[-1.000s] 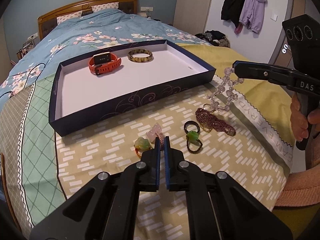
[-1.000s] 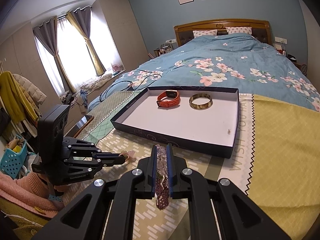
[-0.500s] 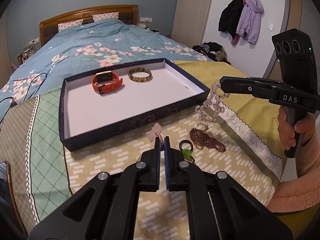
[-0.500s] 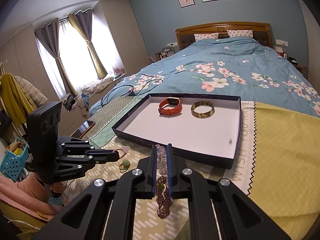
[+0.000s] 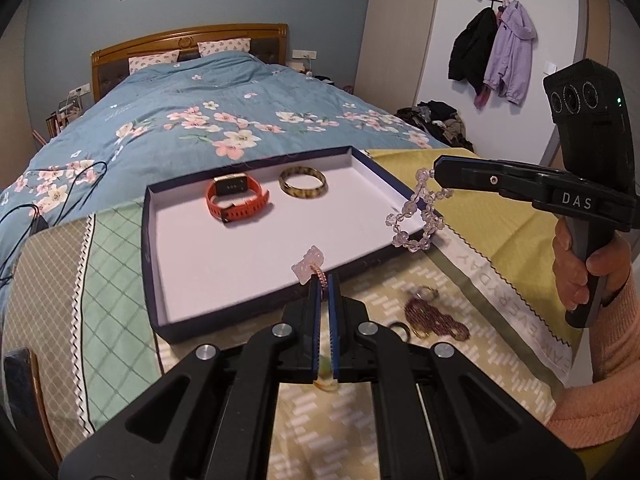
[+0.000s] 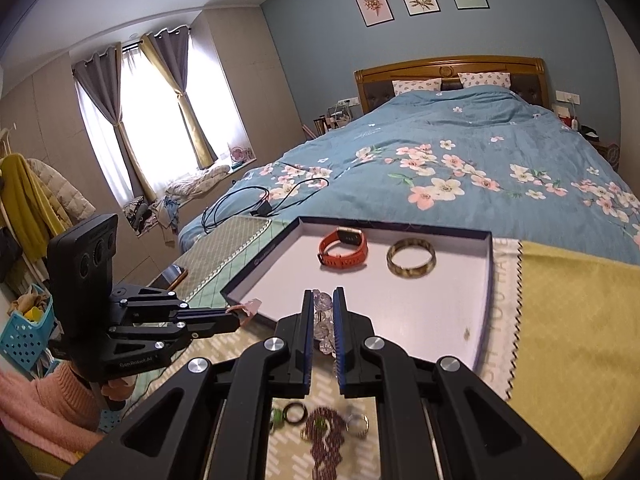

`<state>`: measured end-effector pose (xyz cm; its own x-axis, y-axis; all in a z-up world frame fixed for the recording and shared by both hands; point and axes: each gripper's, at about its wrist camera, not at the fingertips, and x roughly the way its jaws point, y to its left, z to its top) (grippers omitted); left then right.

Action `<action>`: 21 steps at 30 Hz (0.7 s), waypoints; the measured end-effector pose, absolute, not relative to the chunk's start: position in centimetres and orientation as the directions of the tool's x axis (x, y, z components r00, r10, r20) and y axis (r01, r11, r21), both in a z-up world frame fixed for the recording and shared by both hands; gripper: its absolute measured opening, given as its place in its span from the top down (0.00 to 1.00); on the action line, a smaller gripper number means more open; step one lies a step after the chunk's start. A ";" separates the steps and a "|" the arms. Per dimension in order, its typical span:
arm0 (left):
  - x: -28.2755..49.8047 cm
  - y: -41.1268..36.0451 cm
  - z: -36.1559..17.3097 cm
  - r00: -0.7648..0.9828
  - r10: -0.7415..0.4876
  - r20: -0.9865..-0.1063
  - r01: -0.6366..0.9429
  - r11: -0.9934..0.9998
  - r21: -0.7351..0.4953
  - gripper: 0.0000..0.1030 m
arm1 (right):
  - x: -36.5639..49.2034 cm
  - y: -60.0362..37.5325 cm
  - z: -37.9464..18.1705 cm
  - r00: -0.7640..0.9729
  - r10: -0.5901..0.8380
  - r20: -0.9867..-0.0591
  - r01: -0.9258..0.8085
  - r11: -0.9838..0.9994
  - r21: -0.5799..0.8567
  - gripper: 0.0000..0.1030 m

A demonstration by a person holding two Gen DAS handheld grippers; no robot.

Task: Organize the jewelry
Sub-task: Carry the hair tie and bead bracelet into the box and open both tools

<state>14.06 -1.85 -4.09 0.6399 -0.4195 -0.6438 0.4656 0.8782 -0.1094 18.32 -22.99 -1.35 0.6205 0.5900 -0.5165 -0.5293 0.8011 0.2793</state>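
Both pieces are now lifted clear of the bedspread (image 5: 500, 216), where a second ago they were only just being raised from the pile. The left gripper (image 5: 325, 280) is held with its jaws closed on the pink cord of a pink charm bracelet (image 5: 306, 267), whose pale charm now stands just ahead of the jaw tips, above the near wall of the tray (image 5: 224, 312). The right gripper (image 6: 322, 300) has its jaws clamped on a clear bead bracelet (image 6: 324, 320), which hangs in a loop below the tips at the tray's near right corner. Compared with the earlier frames, the tray is nearer to both sets of jaws, so the carry toward it is judged well under way, with release still to come.

Far ahead of the jaws, at the tray's back, an orange watch (image 5: 236, 200) and a mottled bangle (image 5: 303, 182) lie side by side, apart. The white floor between them and the near wall is bare, leaving broad room for both drops. The near wall has to be cleared first; the dangling beads could catch on it. Below and behind the jaws, a dark red bead strand (image 5: 436, 318) and some rings (image 6: 294, 414) remain on the bedspread.
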 end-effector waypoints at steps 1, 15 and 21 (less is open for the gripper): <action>14.5 -1.8 -4.0 0.640 -0.418 -0.645 0.463 0.879 -0.111 0.96 | 18.6 -22.8 -1.3 0.625 0.586 -0.515 -0.527 0.804 0.276 0.93; 20.2 -1.6 -4.4 0.650 -0.353 -0.673 0.414 0.907 -0.075 0.96 | 25.4 -21.0 -2.7 0.621 0.544 -0.564 -0.472 0.834 0.285 0.93; 22.6 -1.6 -5.4 0.637 -0.326 -0.699 0.393 0.917 -0.070 0.96 | 27.4 -20.4 -4.0 0.601 0.552 -0.577 -0.445 0.832 0.331 0.93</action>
<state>22.60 -1.64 -5.41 0.6370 -0.3258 -0.6986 0.3925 0.9171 -0.0698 27.41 -20.35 -3.96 0.6014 0.5521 -0.5775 -0.4455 0.8317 0.3313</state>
